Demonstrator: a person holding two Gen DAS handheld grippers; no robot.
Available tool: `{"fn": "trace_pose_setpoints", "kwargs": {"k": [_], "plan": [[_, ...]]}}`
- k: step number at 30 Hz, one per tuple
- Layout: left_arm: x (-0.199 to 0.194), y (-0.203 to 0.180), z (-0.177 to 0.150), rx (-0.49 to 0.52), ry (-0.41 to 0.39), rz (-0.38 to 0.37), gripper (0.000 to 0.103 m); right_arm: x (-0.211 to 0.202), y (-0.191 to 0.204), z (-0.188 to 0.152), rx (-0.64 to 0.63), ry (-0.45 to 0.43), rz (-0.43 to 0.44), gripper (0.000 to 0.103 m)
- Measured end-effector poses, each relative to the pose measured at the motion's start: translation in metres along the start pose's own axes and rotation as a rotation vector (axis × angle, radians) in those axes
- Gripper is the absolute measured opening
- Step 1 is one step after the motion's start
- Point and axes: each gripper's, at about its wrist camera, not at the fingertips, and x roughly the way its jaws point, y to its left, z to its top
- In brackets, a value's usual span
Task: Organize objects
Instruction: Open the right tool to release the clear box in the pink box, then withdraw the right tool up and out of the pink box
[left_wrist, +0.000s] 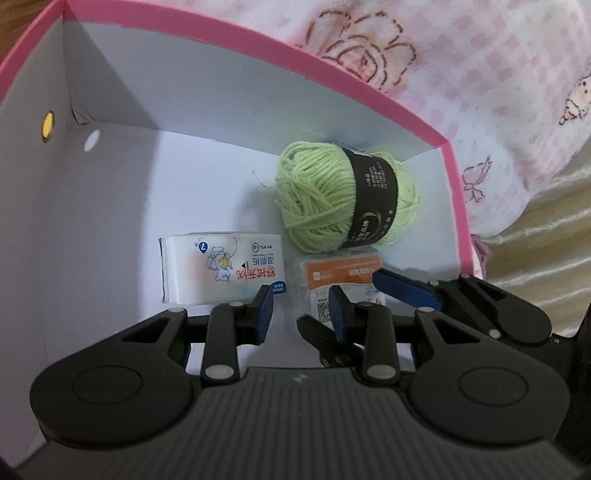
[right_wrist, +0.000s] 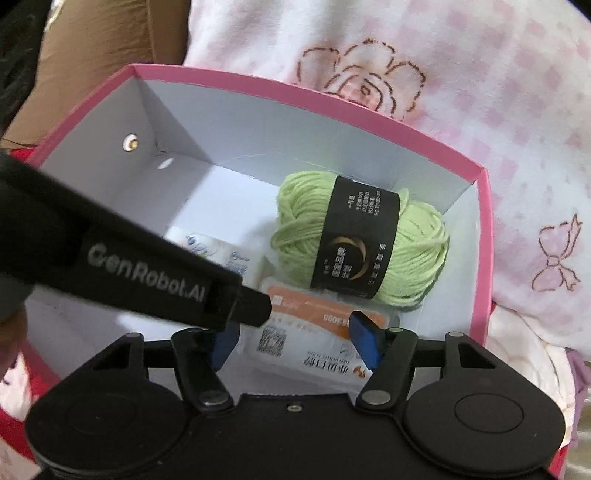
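- Pink box (right_wrist: 487, 236) sits on a pink flowery blanket (right_wrist: 480, 92). It's the collecting spot, and three things are already inside.
- Green yarn (right_wrist: 354, 240) lies against the far right corner. A white wipes pack (left_wrist: 221, 267) lies left of it, so the floor space gets filled side by side.
- Right gripper (right_wrist: 295, 341) has its fingers (right_wrist: 364, 338) either side of the orange-labelled packet (right_wrist: 314, 325), which lies on the box floor just in front of the yarn. Can't tell if they're actually pinching it.
- Left gripper (left_wrist: 301, 312) hangs over the box with fingers nearly clenched and nothing in them.
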Motion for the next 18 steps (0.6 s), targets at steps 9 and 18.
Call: {"fn": "trace_pose_setpoints", "kwargs": {"k": [9, 18], "plan": [[-0.038, -0.016, -0.013, 0.128, -0.023, 0.068, 0.033, -0.053, -0.009, -0.02, 0.077, -0.094, 0.07, 0.07], [-0.09, -0.046, -0.024, 0.222, -0.046, 0.1, 0.042, -0.101, 0.004, -0.024, 0.111, -0.2, 0.112, 0.072]]}}
